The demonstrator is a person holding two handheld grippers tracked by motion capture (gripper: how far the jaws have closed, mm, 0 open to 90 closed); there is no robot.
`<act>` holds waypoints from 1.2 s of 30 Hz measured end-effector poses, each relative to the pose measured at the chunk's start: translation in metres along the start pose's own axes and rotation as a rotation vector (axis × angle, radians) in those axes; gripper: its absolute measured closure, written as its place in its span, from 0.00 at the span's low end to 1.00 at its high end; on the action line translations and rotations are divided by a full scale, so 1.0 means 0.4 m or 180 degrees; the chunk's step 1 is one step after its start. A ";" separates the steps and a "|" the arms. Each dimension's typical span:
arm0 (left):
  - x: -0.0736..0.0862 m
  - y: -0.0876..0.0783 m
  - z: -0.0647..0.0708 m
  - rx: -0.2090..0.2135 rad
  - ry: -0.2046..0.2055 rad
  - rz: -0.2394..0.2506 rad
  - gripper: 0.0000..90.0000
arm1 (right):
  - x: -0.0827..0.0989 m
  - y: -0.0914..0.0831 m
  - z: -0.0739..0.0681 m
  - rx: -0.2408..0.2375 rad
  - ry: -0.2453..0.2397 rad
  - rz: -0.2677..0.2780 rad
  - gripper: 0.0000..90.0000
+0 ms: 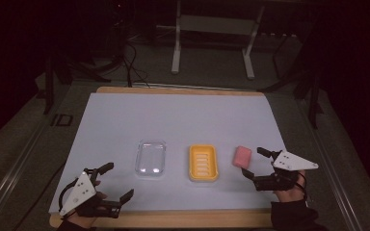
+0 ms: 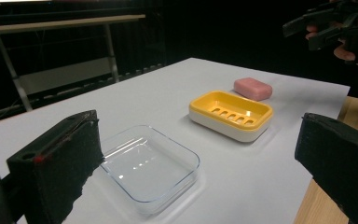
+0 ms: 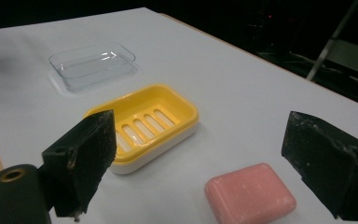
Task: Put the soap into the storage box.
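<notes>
Three items in a row on white sheet (image 1: 173, 120) over wooden table (image 1: 173, 219): clear plastic lid (image 1: 150, 158) at left, yellow soap dish (image 1: 203, 162) in middle, pink soap bar (image 1: 242, 157) at right, each apart from its neighbour. Soap bar flat on sheet, just beside dish, touching neither dish nor any jaw. Dish slotted inside, on white base. Right gripper (image 1: 254, 163) held low at right edge of sheet, jaws spread wide, nothing between them; soap bar just ahead of jaw tips, seen in right gripper view lying nearer the right-hand jaw (image 3: 249, 195). Left gripper (image 1: 117, 181) near front left corner of sheet, jaws likewise spread wide and empty; lid ahead of it, seen in left gripper view just past the left-hand jaw (image 2: 147, 168). Grippers well apart. Room beyond table dark; metal stand legs (image 1: 176, 53) visible behind.
</notes>
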State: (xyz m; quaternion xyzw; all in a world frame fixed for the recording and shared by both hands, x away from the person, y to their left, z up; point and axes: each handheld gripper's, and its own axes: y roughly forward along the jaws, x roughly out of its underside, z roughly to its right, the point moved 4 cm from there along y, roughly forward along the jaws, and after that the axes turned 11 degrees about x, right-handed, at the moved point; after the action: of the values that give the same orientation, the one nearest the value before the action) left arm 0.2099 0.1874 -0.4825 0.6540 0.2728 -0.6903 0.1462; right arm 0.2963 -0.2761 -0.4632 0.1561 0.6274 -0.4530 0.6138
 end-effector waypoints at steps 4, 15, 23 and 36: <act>0.000 0.001 0.001 0.0006 -0.0005 -0.0002 0.01 | 0.005 0.005 -0.001 0.0001 -0.0031 -0.0029 0.11; 0.014 0.015 0.010 0.0059 0.0053 -0.0154 0.01 | 0.005 0.014 -0.010 0.0092 -0.0114 -0.0070 0.12; 0.013 0.014 0.011 0.0015 0.0072 -0.0145 0.01 | 0.015 0.032 0.006 0.0312 -0.0109 -0.0288 0.12; 0.011 0.008 0.013 -0.0024 0.0087 -0.0126 0.01 | 0.041 0.037 0.075 0.0616 0.0268 -0.0704 0.12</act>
State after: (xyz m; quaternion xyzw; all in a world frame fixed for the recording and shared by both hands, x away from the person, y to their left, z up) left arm 0.2069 0.1827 -0.4875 0.6573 0.2902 -0.6830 0.1313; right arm 0.3231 -0.2969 -0.4787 0.1633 0.6194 -0.5693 0.5154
